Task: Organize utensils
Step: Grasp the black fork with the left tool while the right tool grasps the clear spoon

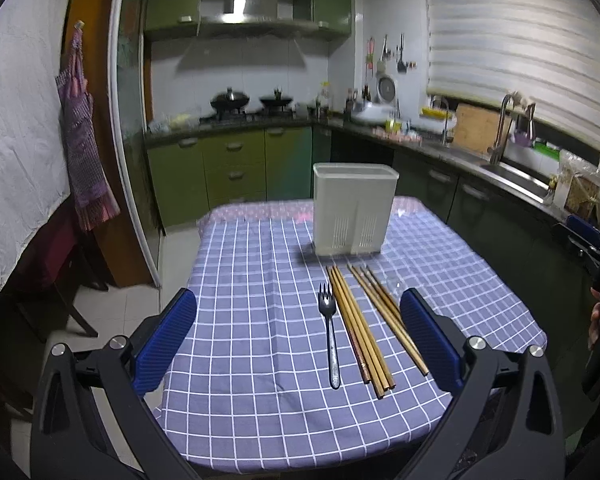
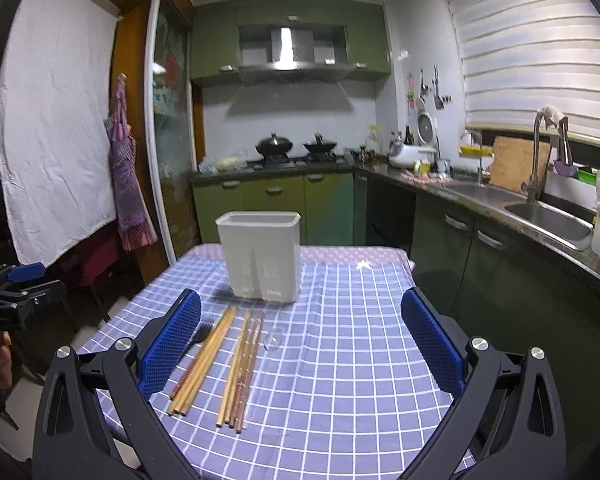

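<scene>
Left gripper [image 1: 298,338] spread wide, holding nothing, blue pads [image 1: 168,340] far apart. Between those fingers, down on the checked cloth [image 1: 240,280]: a dark fork [image 1: 330,336] lying flat, prongs pointing away. Just beside the fork, toward the right finger, a bunch of chopsticks [image 1: 360,330], side by side and touching. Nearer still to the right finger, a second bunch of chopsticks [image 1: 386,312], the far part running behind that finger's pad. Both bunches lying flat, a small gap between them.

Right gripper [image 2: 300,344] also spread wide, holding nothing. Close by its left finger [image 2: 168,348], the same fork [image 2: 200,336], partly hidden behind the blue pad. Next to it, between the fingers but nearer the left one, both chopstick bunches [image 2: 220,364] lying flat. A small clear thing [image 2: 274,338] on the cloth just past the bunches; cannot tell what. Plain cloth only toward the right finger.

Beyond the fingertips, a white holder [image 1: 354,210] standing upright on the table [image 2: 360,320], with slots low on its front. Inside not visible. Holder just past the far tips of the chopsticks, not touching them.

Far off, green cupboards [image 1: 236,164], two black pans [image 1: 230,100] on the stove, a sink [image 2: 548,220] along the right wall.
</scene>
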`<state>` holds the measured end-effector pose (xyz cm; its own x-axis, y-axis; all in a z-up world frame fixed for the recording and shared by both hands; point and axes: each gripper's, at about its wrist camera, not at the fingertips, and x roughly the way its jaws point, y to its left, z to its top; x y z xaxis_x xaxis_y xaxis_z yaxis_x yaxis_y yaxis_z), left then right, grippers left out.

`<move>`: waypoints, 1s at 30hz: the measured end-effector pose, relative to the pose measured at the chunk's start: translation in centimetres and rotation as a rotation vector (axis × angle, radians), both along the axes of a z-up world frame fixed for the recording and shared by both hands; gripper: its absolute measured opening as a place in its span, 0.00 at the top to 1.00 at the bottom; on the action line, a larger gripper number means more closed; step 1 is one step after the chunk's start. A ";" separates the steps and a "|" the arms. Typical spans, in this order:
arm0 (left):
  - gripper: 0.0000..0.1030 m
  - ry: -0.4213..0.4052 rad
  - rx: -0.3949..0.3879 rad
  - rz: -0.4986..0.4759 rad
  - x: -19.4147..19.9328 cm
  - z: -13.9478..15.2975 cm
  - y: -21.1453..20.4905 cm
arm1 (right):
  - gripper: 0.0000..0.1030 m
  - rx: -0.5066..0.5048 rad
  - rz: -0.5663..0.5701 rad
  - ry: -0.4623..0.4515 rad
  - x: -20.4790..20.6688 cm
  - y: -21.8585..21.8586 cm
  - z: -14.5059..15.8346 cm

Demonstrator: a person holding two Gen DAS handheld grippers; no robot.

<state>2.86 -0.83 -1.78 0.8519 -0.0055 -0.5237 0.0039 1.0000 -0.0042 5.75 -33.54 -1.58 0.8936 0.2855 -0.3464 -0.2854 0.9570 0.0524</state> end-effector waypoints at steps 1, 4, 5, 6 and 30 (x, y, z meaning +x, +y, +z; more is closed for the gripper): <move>0.06 0.032 -0.013 -0.008 0.9 -0.1 0.0 | 0.04 -0.009 0.007 0.025 0.8 0.0 -0.2; 0.06 0.185 -0.083 -0.018 5.0 -1.3 0.3 | 0.04 -0.054 0.086 0.141 4.0 0.4 -0.9; 0.06 0.219 -0.093 -0.018 6.1 -1.6 0.2 | 0.04 -0.056 0.113 0.174 5.0 0.6 -1.2; 0.06 0.260 -0.105 -0.023 7.3 -2.2 0.1 | 0.04 -0.061 0.136 0.216 6.2 0.6 -1.5; 0.77 0.840 -0.096 -0.068 21.9 -14.5 -3.3 | 0.16 -0.121 0.220 0.759 18.4 2.8 -9.3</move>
<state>24.81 -4.09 -16.26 0.1768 -0.1193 -0.9770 0.0216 0.9929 -0.1173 24.14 -30.73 -10.88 0.3291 0.3490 -0.8774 -0.3963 0.8944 0.2071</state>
